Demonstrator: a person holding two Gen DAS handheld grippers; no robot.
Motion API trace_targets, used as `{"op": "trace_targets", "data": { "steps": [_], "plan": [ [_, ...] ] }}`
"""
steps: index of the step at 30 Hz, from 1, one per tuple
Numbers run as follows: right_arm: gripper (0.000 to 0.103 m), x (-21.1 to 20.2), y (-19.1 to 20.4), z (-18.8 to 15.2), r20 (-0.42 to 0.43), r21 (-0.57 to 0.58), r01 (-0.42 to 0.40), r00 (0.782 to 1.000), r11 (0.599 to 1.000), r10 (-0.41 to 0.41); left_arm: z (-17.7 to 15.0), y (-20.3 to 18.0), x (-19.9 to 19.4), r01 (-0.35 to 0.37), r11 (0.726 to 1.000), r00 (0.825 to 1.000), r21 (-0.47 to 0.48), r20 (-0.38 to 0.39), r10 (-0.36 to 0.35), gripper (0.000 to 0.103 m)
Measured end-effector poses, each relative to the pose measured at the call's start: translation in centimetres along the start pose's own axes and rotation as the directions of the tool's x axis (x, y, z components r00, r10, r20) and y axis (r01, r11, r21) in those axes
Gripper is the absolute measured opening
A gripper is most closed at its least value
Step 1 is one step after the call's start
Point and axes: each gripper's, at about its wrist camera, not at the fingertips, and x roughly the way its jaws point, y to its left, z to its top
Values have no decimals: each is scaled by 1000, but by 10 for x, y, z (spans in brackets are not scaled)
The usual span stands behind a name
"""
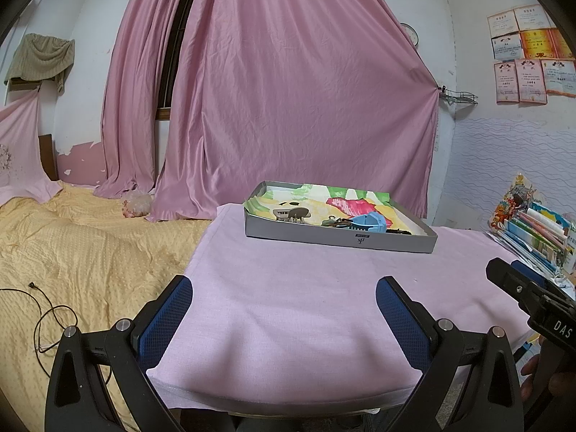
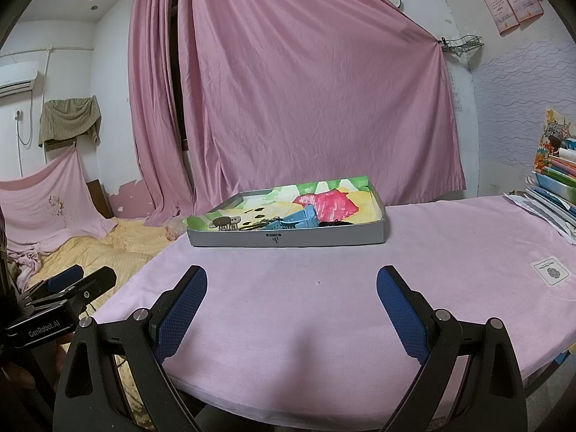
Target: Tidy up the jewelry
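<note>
— Holding anything, those 2 grippers?
— No. The left gripper (image 1: 284, 297) and right gripper (image 2: 291, 288) both hover over the pink cloth (image 2: 432, 252), jaws spread wide, nothing between them.
— And the jewelry?
— Far side, in the grey tray (image 2: 288, 239): a blue clip (image 2: 300, 217), a tan claw clip (image 1: 291, 213).

The near half of the pink-covered tabletop (image 2: 324, 306) is left bare, and a clear approach is offered from its front edge. The far middle is taken up by a shallow grey tray (image 2: 288, 239). The right edge is crowded by stacked books (image 2: 554, 187).
</note>
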Motion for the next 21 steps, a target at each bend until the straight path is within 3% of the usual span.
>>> {"op": "trace_targets", "data": {
  "steps": [21],
  "plan": [
    [93, 0, 0, 0, -2, 1, 0, 1000, 1000, 0, 2, -2, -4, -11, 1000, 1000, 11, 17, 10, 102]
  ]
}}
